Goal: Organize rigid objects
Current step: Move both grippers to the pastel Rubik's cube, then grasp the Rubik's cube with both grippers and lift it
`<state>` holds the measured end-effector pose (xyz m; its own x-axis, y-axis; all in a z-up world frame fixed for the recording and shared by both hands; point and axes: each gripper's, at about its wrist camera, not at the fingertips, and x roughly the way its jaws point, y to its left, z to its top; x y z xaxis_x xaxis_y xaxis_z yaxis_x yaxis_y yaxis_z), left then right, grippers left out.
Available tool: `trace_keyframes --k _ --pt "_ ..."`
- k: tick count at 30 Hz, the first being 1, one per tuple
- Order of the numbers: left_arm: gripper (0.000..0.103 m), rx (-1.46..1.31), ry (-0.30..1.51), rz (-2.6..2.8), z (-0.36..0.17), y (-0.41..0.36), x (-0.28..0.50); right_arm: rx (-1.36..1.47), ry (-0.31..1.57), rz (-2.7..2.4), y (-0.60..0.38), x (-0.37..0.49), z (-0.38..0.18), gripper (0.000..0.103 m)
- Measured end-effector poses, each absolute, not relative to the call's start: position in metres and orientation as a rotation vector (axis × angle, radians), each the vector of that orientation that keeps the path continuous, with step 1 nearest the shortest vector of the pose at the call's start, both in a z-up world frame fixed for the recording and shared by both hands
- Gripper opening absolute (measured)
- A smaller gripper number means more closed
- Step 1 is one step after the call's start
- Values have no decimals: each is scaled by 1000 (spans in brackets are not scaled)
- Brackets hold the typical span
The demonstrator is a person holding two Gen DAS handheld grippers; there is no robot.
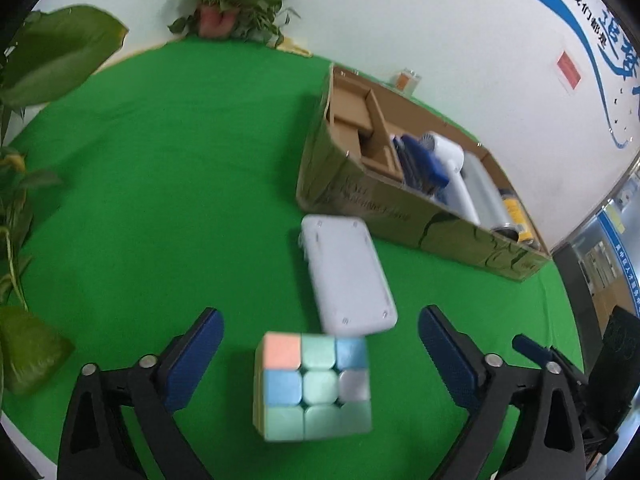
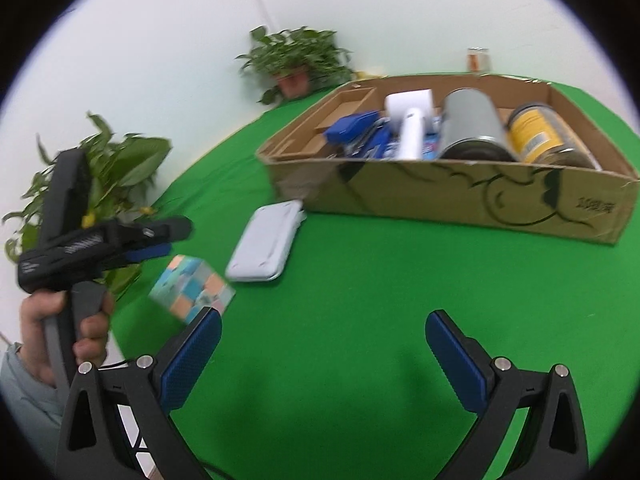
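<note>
Little of the writing can be read: blue Chinese characters [image 1: 590,16] run along a blue swoosh on the white wall, a red sticker [image 1: 569,67] sits beside them with print too small to tell, and the cardboard box [image 2: 460,196] bears dark swirling line art and a few blurred printed characters near its right corner. The yellow label on the jar [image 2: 536,132] lying in the box is also too blurred to make out. The left tool [image 1: 320,344] has its blue-padded jaws spread wide on either side of the pastel puzzle cube [image 1: 314,386], which lies between them on the green counter [image 1: 160,200]; neither pad touches the cube, so the tool holds nothing. In the right wrist view this tool [image 2: 160,240] appears at the left edge, gripped by a hand [image 2: 64,332], with the cube just below its fingers. The right tool [image 2: 324,344] is likewise wide open and empty, with only bare green cloth between its pads. Just beyond the cube, touching or nearly touching its far edge, lies a flat white rectangular case [image 1: 346,276], underside up with small screws at its corners, and it rests near the front wall of the box. Inside the box lie a grey metal can [image 2: 472,128], a white cylinder [image 2: 412,120], blue items [image 2: 360,132] and cardboard dividers. Potted plants [image 2: 296,60] stand at the counter's far edge.
</note>
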<state>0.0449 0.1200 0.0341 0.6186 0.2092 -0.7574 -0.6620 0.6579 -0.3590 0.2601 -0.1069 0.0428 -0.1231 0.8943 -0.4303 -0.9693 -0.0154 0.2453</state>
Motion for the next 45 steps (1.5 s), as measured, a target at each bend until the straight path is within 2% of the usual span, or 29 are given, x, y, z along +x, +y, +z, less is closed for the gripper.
trace_keyframes --k 2,6,10,17,22,25,32,34,36,38,39,41,44,45 --pt "84 -681 780 520 27 114 43 -180 551 1640 -108 255 41 102" --pt "76 -651 831 525 19 98 40 -195 568 1721 -114 252 37 102" --pt "61 -684 830 519 15 87 42 -252 582 1763 -120 247 28 102" --pt "62 -712 845 344 19 38 85 -446 553 1803 -127 224 3 102" --pt "65 -788 865 106 21 7 108 -430 531 1727 -138 233 0 102" --pt "75 -860 833 99 18 15 99 -399 516 1666 -147 246 5 102" --pt "73 -925 895 60 10 19 79 -410 493 1640 -145 249 4 101" --pt "72 -939 907 42 9 20 73 -426 485 1630 -141 246 1 93" --pt "70 -945 910 22 8 17 69 -455 502 1617 -135 242 -4 74" --pt "70 -946 905 28 8 15 67 -475 511 1606 -129 240 -6 65" --pt "70 -943 905 32 8 16 74 -482 496 1603 -128 237 -5 61" --pt "70 -924 903 46 8 16 88 -501 478 1581 -123 234 -6 60" --pt "70 -882 902 64 12 14 91 -484 480 1551 -120 236 -6 50" --pt "70 -862 900 71 14 13 93 -477 486 1550 -119 237 -6 49"
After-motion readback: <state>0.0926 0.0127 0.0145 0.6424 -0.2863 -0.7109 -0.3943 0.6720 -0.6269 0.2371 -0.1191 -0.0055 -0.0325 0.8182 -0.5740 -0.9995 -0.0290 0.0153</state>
